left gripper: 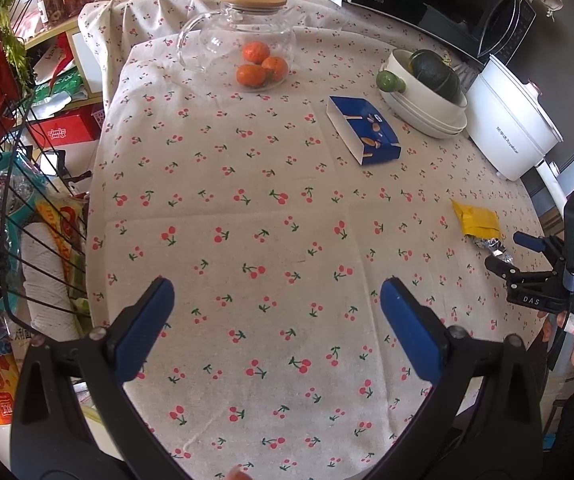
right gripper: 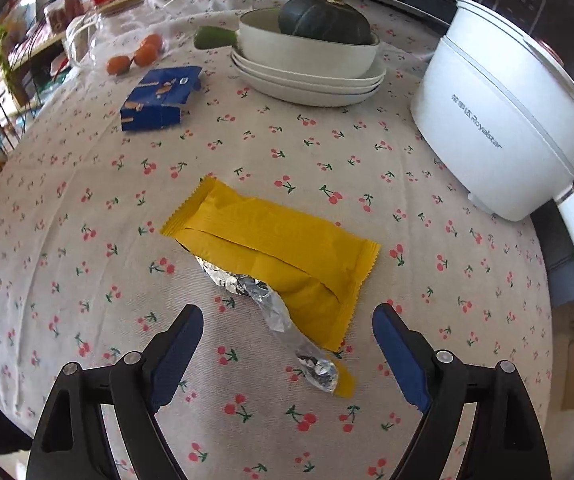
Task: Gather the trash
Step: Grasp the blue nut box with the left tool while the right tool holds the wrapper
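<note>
The right gripper (right gripper: 287, 350) hangs tilted down over the cherry-print tablecloth (right gripper: 87, 208) with its blue pads spread wide and nothing pressed between them. Between the two pads, touching neither, lies the crumpled foil tail (right gripper: 287, 320) of the yellow wrapper (right gripper: 271, 240); the wrapper's flat body stretches away from the gripper, its serrated ends lying loose on the cloth. Bare cloth rings the wrapper on every side — broad on its left, narrower on its right, where the table edge curves close. Beyond the wrapper to the right stands the white electric pot (right gripper: 503, 120), well apart from it, close to the table's right edge with its handle reaching past the edge. Farther beyond the wrapper sits a stack of white dishes (right gripper: 307, 80) holding a dark green squash (right gripper: 323, 20), and to the wrapper's far left lies a blue carton (right gripper: 159, 98), opened at its flaps.

The left gripper (left gripper: 277, 312) is released as well, jaws wide over an empty stretch of cloth, left of the wrapper (left gripper: 477, 220) with open room between. From this view the wrapper lies near the table's right edge, the right gripper (left gripper: 513, 254) just beside its foil end. A black wire rack (left gripper: 11, 184) stands off the table's left edge — far from the wrapper.
</note>
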Demonstrator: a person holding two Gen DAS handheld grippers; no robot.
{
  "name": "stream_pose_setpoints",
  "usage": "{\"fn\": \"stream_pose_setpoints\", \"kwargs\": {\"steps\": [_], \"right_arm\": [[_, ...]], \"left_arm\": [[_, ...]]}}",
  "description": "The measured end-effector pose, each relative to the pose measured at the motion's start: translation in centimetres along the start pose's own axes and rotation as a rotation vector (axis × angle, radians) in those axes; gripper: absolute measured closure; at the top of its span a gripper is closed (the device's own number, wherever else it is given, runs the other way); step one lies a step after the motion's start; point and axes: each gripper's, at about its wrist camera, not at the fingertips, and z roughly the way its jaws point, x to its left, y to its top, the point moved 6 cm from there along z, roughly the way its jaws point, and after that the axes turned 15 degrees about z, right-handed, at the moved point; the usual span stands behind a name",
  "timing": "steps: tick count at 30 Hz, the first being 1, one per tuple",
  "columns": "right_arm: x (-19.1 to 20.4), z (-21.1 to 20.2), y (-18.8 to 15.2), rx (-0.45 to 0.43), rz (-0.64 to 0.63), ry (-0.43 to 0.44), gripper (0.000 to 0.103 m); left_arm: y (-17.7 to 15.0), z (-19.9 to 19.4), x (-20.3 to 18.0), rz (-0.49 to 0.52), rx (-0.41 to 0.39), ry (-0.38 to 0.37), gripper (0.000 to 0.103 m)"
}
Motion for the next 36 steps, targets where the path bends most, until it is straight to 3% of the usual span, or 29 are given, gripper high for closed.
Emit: {"fn": "stream_pose_setpoints", "kwargs": {"steps": [4,13,15,20,22,31,36], "right_arm": [[0.5,1.2,1.4,0.007,-0.100,-0.031,0.015],[0.3,4.0,4.2,0.053,-0.071,0.108,0.017],[0.4,4.1,4.3,0.049,-0.046,0.155,0.023],[-0.3,3.1,3.4,0.002,0.002,0.180,0.044],[-0.8,2.3,2.6,-0.010,0.011,0.179,0.049],[-3.8,-1.4,-0.4,-0.087,0.087,0.218,0.049],[-4.7,-2.6,-0.5,-0.104,0.110,0.234,0.049]], "left_arm": [[0.1,0.7,-0.1,0.005,0.016,0.009,0.000],[0.4,2.8,-0.7,0.023,0.060,0.025,0.000],[0.6,3.3,-1.0,0.023,0.060,0.027,0.000],[1.8,4.4,-2.4,-0.023,-0.004,-0.009,0.001],[2.9,5.6,-3.3,-0.037,-0.013,-0.015,0.001],[11.5,10.0,-7.7,0.017,-0.123,0.063,0.001],[13.9,13.1,-8.5,0.009,-0.128,0.120,0.001]]}}
